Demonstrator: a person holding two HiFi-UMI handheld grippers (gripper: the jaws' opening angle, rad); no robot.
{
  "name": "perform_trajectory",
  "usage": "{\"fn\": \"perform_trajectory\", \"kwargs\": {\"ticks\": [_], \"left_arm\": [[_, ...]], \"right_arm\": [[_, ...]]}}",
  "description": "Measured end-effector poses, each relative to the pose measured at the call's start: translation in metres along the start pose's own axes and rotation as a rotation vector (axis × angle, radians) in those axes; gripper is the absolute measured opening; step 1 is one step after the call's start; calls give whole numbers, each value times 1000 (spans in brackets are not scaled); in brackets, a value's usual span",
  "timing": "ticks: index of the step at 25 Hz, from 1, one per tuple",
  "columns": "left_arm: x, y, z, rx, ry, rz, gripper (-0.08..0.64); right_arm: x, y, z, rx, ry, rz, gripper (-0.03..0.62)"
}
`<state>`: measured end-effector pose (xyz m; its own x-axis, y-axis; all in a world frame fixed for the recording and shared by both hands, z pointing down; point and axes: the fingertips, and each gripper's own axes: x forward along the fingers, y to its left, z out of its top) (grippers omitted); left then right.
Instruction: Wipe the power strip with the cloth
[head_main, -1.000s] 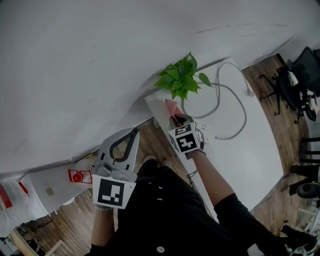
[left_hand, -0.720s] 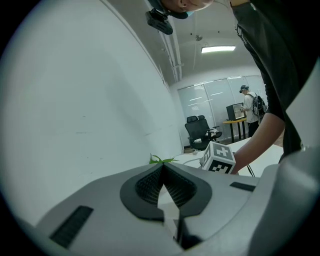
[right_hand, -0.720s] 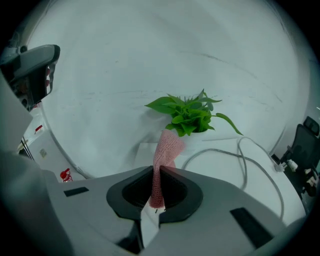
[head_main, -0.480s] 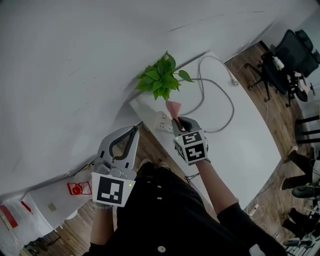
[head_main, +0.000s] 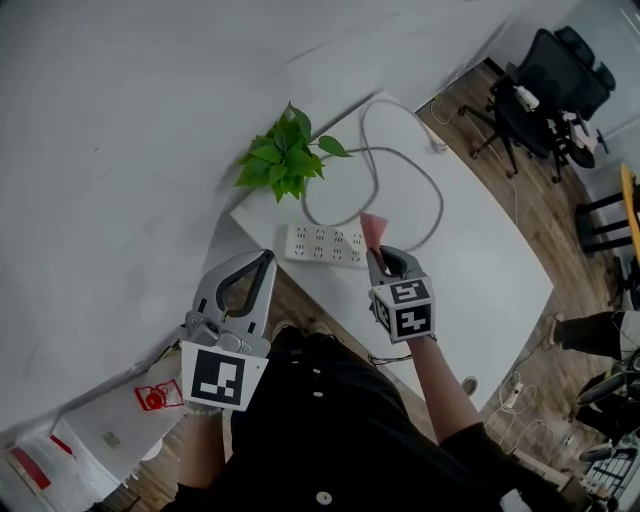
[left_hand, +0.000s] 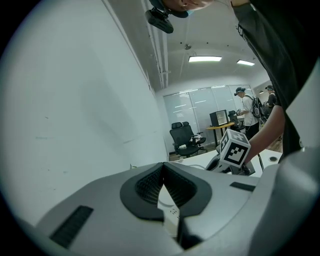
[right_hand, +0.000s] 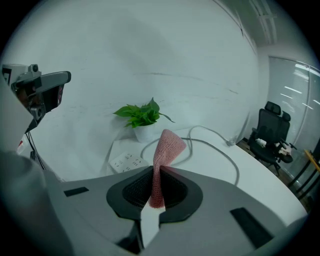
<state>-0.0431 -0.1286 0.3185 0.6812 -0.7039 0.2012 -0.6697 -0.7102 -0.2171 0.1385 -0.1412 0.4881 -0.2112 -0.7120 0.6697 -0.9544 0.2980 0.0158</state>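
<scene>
The white power strip (head_main: 325, 244) lies near the table's left edge, just in front of a potted plant (head_main: 283, 165); it also shows in the right gripper view (right_hand: 125, 161). My right gripper (head_main: 385, 262) is shut on a pink cloth (head_main: 373, 228), which sticks up from the jaws (right_hand: 167, 147). It hovers just right of the strip's right end. My left gripper (head_main: 268, 257) is shut on nothing and is held off the table's edge, near the strip's left end. In its own view its jaws (left_hand: 162, 164) meet.
A grey cable (head_main: 420, 180) loops from the strip across the white table (head_main: 490, 290). A white wall (head_main: 120, 120) runs along the left. Black office chairs (head_main: 535, 95) stand on the wood floor beyond the table's far end.
My right gripper has drawn the cloth back from over the strip towards its right end, so the whole strip now shows. The left gripper has kept its place.
</scene>
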Motion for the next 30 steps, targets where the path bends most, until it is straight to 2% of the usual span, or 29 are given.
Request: {"fn": "perform_trajectory", "kwargs": {"ticks": [10,20,30], "left_arm": [[9,-7,4,16,-10,-49,14],[6,-7,3,27,2,-46,14],[0,-6,-2,16,18,-26,14]], "right_arm": [[-24,-42,-56,86,86,-133,49],[-14,-36,-86,81,162,-120,49],[6,-20,-89,56,183,-71,49]]}}
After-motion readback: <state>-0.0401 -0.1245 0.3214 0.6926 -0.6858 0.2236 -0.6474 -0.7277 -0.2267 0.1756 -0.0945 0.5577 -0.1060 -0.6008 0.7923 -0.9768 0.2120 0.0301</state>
